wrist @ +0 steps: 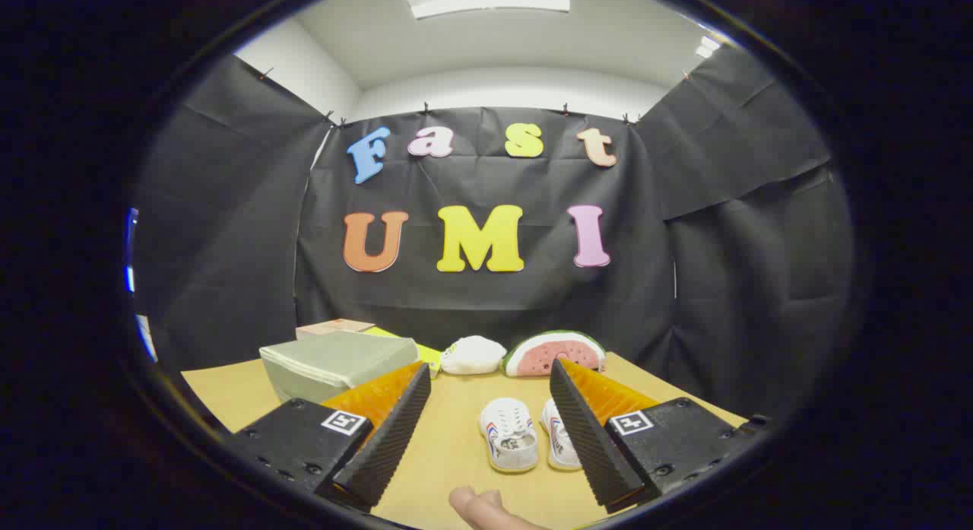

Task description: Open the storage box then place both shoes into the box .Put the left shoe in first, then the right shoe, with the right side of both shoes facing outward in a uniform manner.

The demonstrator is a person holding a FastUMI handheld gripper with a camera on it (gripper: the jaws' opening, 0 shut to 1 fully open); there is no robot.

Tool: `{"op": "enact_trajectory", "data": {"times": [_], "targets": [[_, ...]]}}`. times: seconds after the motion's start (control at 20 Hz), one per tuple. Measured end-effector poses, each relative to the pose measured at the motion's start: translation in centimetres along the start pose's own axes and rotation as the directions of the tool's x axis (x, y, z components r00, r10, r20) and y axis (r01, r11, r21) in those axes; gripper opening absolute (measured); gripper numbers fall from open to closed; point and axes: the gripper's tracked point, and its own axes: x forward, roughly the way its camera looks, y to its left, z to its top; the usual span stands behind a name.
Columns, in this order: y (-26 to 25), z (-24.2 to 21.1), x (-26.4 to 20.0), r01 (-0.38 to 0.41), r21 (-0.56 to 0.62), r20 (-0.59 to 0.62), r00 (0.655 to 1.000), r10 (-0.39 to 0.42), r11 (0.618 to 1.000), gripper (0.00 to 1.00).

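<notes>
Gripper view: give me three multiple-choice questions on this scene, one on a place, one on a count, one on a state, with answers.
1. Where do the shoes lie?
A. On the table between the gripper fingers
B. Inside the storage box
C. On top of the watermelon toy

2. How many shoes are on the table?
A. One
B. Two
C. Four

3. What state is the gripper in?
A. Shut on a shoe
B. Shut on the box
C. Open, holding nothing

Answers:
1 A, the pair sits on the bare table ahead, between the fingers.
2 B, two white shoes lie side by side.
3 C, the fingers stand wide apart and touch nothing.
</notes>
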Motion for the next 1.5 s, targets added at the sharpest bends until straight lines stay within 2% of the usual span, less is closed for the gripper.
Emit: {"op": "enact_trajectory", "data": {"times": [0.35,0.6,1.0,1.3,1.4,1.5], "targets": [[0.4,0.4,-0.1,0.010,-0.004,0.004,1.000,-0.010,1.000,1.00],[0.5,2.2,0.7,0.028,0.040,-0.010,1.000,-0.028,0.999,1.00],[0.0,2.1,4.4,0.066,0.043,-0.061,0.996,-0.063,0.997,1.00],[1.7,1.2,9.7,-0.036,0.076,-0.151,0.987,0.047,0.996,1.00],[2.6,0.4,12.2,-0.077,0.137,-0.206,0.973,0.104,0.988,1.00],[3.9,-0.6,14.5,-0.140,0.206,-0.268,0.944,0.193,0.968,1.00]]}}
